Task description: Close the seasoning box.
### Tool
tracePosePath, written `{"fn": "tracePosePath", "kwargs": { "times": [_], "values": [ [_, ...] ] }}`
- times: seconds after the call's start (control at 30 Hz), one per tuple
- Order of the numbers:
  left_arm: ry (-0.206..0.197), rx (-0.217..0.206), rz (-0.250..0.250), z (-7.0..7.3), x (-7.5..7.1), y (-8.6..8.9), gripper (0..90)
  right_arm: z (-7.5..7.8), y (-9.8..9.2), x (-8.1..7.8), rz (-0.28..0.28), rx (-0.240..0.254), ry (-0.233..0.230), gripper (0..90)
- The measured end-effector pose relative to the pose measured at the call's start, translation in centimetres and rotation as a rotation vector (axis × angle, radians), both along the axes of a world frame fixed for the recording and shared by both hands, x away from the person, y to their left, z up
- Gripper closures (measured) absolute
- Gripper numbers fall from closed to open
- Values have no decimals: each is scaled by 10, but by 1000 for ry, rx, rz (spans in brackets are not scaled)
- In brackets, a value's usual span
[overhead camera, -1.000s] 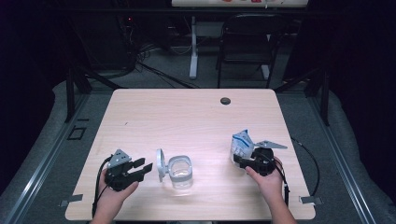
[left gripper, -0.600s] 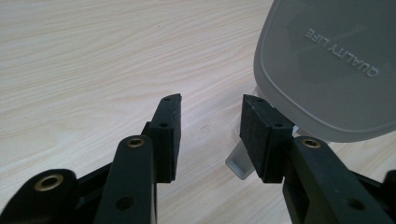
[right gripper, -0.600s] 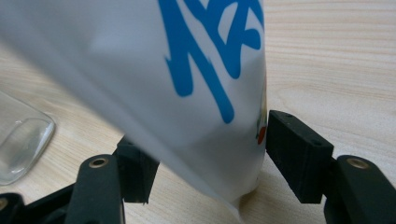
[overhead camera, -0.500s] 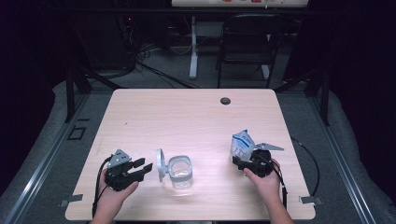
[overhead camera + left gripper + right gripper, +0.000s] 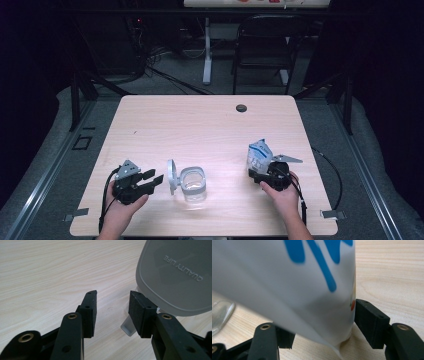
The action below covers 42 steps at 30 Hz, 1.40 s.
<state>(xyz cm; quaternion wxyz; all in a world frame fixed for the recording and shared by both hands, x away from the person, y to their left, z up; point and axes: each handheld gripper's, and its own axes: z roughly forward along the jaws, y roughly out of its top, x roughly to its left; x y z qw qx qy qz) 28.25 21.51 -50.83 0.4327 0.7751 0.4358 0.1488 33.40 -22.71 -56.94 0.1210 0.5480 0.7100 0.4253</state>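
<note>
High view: a clear jar [image 5: 192,183] stands near the table's [image 5: 210,125] front edge, its grey hinged lid [image 5: 171,175] tipped open. The left gripper [image 5: 152,180] rests just beside the lid, jaws spread around nothing. The right gripper [image 5: 257,172] pinches a white-and-blue pouch [image 5: 260,154] upright, well apart from the jar. The soft pouch could buckle or slip in the grip, and a left nudge could swing the lid. Since the earlier frames, nothing has visibly shifted.
</note>
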Motion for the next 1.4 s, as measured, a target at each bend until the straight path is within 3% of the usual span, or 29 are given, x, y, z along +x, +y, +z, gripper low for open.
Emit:
{"fn": "tracePosePath", "kwargs": {
  "times": [0.4, 0.63, 0.67, 0.8, 0.97, 1.03, 1.1, 1.13, 1.17, 1.27, 1.4],
  "values": [
    [-1, 6, 3, -1, 1, 2, 590, -6, 2, -2, -24, 2, -24, 374],
    [0, 3, 3, 0, 1, 2, 590, -7, 2, -1, -25, -27, -5, 374],
    [0, 3, 3, 0, 1, 2, 590, -7, 3, -1, -26, -4, -11, 374],
    [1, 2, 2, 0, 1, 2, 589, -9, 3, 0, -24, -4, -5, 372],
    [2, 2, 2, 0, 1, 2, 589, -9, 2, 0, -25, -35, 11, 370],
    [0, 0, 2, 0, 1, 2, 589, -10, 4, 1, -27, -6, 0, 370],
    [1, 0, 1, -1, 1, 2, 589, -11, 4, 1, -26, -8, 2, 369],
    [1, 2, 2, 0, 1, 2, 589, -7, -1, 1, -1, -78, 32, 368],
    [1, 3, 1, 0, 1, 2, 589, -12, 4, 2, -24, -10, 6, 368],
    [0, -1, 2, 0, 1, 2, 588, -12, 4, 2, -26, -34, 20, 368],
    [0, -1, 3, 0, 1, 2, 588, -13, 5, 3, -27, -9, 10, 367]
  ]
}}
